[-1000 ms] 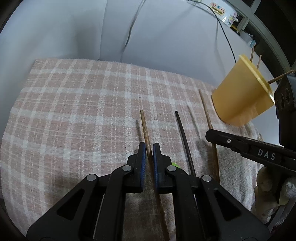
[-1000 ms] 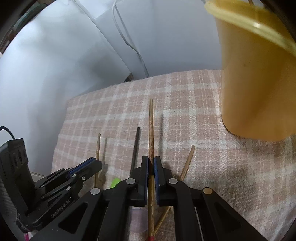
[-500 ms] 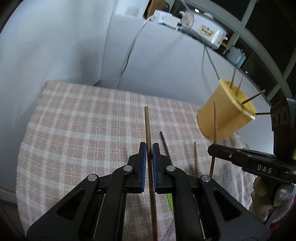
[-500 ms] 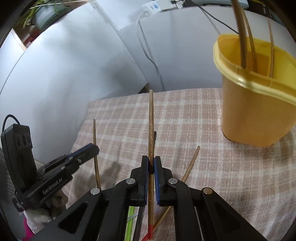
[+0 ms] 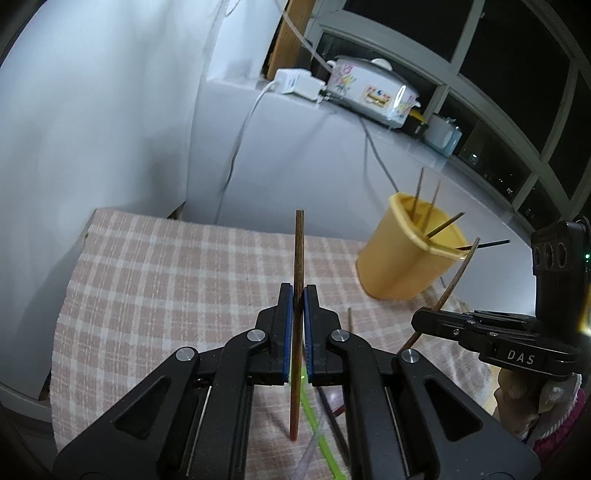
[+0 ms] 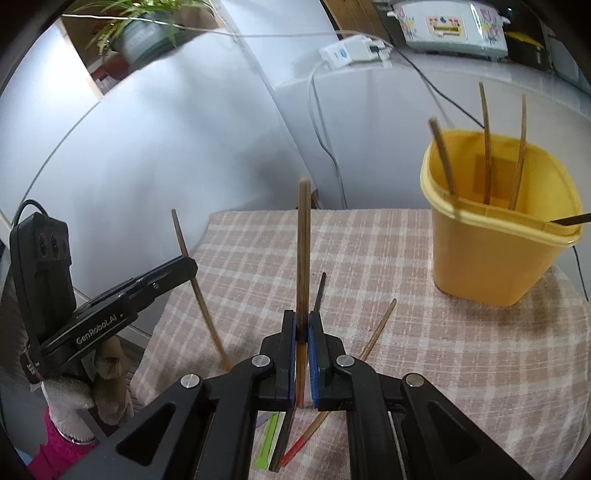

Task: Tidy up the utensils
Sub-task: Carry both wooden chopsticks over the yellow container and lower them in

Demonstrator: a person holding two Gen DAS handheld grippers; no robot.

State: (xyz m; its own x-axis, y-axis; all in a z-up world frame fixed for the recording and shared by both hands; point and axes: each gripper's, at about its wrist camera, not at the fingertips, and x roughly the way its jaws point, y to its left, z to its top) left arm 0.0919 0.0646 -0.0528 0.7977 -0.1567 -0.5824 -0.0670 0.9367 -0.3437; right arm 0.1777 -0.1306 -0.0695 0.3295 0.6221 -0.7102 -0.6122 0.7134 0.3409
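My left gripper [image 5: 298, 295] is shut on a dark brown chopstick [image 5: 298, 258], held upright above the checked cloth [image 5: 166, 280]. My right gripper [image 6: 302, 321] is shut on a lighter wooden chopstick [image 6: 303, 240], also lifted. Each gripper shows in the other's view: the right one [image 5: 424, 317] with its stick, the left one [image 6: 188, 264] with its stick. A yellow cup [image 5: 406, 254] stands at the far right of the cloth and holds several chopsticks; it also shows in the right wrist view [image 6: 495, 254]. A black chopstick [image 6: 319, 291] and a wooden one [image 6: 376, 328] lie on the cloth.
A green strip [image 5: 314, 413] lies on the cloth near me. White walls rise behind the cloth, with a cable [image 5: 236, 147], a white adapter [image 5: 295, 83] and a rice cooker [image 5: 373, 92] on the ledge. A potted plant [image 6: 140, 33] stands at the upper left.
Both grippers have lifted their chopsticks off the cloth and risen. The view now tilts up, so the cup and ledge are in sight.
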